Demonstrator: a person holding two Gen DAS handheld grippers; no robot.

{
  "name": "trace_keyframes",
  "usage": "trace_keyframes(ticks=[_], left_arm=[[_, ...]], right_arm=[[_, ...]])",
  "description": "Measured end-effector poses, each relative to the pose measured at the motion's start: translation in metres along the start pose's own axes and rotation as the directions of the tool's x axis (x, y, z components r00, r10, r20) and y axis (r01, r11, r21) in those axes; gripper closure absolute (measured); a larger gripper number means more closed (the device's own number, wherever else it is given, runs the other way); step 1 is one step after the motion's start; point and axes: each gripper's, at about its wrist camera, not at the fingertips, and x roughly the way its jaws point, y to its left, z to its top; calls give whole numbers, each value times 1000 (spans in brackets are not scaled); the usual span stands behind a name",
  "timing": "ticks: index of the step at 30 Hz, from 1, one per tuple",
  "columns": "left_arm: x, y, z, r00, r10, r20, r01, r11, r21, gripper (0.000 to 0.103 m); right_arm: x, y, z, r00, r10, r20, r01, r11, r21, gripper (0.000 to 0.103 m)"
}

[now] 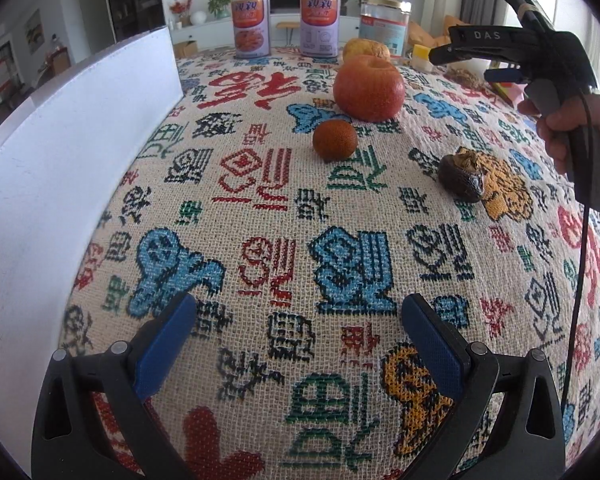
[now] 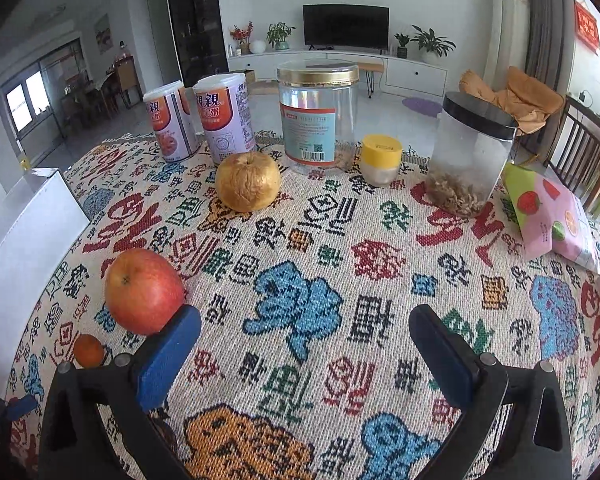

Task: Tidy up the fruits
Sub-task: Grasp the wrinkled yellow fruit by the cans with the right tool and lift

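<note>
A red apple [image 1: 368, 88] sits on the patterned tablecloth [image 1: 260, 208], with a wrinkled yellow apple [image 1: 366, 49] behind it, a small orange fruit [image 1: 335, 139] in front of it, and a dark shrivelled fruit [image 1: 462, 178] to the right. My left gripper [image 1: 298, 316] is open and empty above the cloth, well short of the fruits. My right gripper [image 2: 305, 328] is open and empty; the red apple [image 2: 144, 291] lies just beyond its left finger, the small orange fruit [image 2: 88, 350] further left, the yellow apple [image 2: 247, 182] further back. The right gripper also shows in the left wrist view [image 1: 460, 54].
A white box [image 1: 48, 168] stands along the left side. At the back stand two purple cans [image 2: 198, 120], a clear gold-lidded jar [image 2: 318, 116], a small yellow-lidded jar [image 2: 381, 159] and a black-lidded jar [image 2: 470, 156]. A pink fruit-print bag [image 2: 548, 216] lies at the right.
</note>
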Motion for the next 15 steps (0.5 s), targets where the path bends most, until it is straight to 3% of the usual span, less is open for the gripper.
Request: trace_keyframes(ticks=[7,13,14,15], left_arm=[[-1,2,1,1000,0,2,0,1000,-12,0],[-1,3,1,1000,3,4,-3,1000,-25,1],[-1,4,1,1000,3,5,-3,1000,-26,1],[-1,4,1,1000,3,5,-3,1000,-26,1]], right_arm=[[67,38,72,999,38,-12,-38,999,-21,0],[119,56,97,997,-2,-75,1,1000,-9,4],[124,55,98,996,-8,-84,8,1000,3,10],[128,54,98,995,-3,-95,5,1000,17,33]])
